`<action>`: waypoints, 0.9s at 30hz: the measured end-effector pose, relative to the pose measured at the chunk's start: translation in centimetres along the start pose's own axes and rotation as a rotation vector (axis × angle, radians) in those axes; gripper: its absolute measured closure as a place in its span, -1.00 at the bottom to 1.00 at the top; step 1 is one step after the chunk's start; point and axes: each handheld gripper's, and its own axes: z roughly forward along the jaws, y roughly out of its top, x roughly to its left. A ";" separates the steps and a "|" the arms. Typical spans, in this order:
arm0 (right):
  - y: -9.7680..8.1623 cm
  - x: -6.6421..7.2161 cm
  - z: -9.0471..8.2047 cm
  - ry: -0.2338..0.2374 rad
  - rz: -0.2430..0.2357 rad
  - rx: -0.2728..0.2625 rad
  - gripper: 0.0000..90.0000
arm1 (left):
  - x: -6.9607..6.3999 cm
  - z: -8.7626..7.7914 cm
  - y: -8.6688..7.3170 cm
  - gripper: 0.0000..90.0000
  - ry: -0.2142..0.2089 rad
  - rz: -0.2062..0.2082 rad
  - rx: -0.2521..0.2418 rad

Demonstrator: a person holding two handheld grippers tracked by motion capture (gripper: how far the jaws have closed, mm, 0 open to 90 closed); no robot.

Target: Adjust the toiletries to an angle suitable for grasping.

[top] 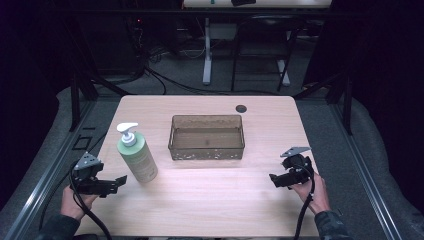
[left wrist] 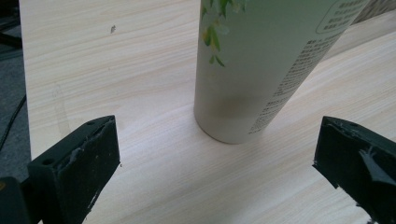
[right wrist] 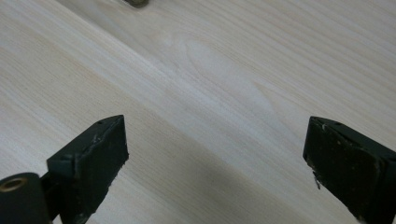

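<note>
The left gripper, jaws wide apart and empty, points at one green pump bottle standing upright just left of the one brown tray. The right gripper, also open and empty, waits well right of the bottle. If the jaws push the bottle low before closing, it may tip over

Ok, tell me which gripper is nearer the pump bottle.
Left. The left gripper sits just beside the pump bottle, jaws open toward it; the right gripper is across the table, past the bin.
</note>
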 end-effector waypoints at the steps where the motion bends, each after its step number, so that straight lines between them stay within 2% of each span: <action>1: 0.0 0.0 0.0 0.001 -0.003 0.002 -0.87 | 0.0 0.0 0.0 -1.00 -0.001 0.003 0.000; 7: -0.1 -0.3 -0.2 0.005 -0.007 0.007 -0.88 | -0.2 0.1 0.6 -1.00 -0.010 0.012 0.006; 11: 0.0 -0.4 -0.2 0.007 -0.007 0.015 -0.88 | -0.3 0.1 1.2 -1.00 -0.016 0.004 0.005; 17: 0.0 -0.3 -0.4 0.020 0.002 0.014 -0.88 | -0.7 0.1 2.2 -1.00 -0.023 0.006 -0.011; 24: 0.0 -0.5 -0.4 0.028 -0.004 0.011 -0.88 | -0.9 0.0 3.4 -1.00 -0.010 0.011 -0.028; 27: 0.1 -0.4 -0.3 0.032 -0.001 0.013 -0.88 | -1.1 0.0 3.9 -1.00 -0.023 0.018 -0.045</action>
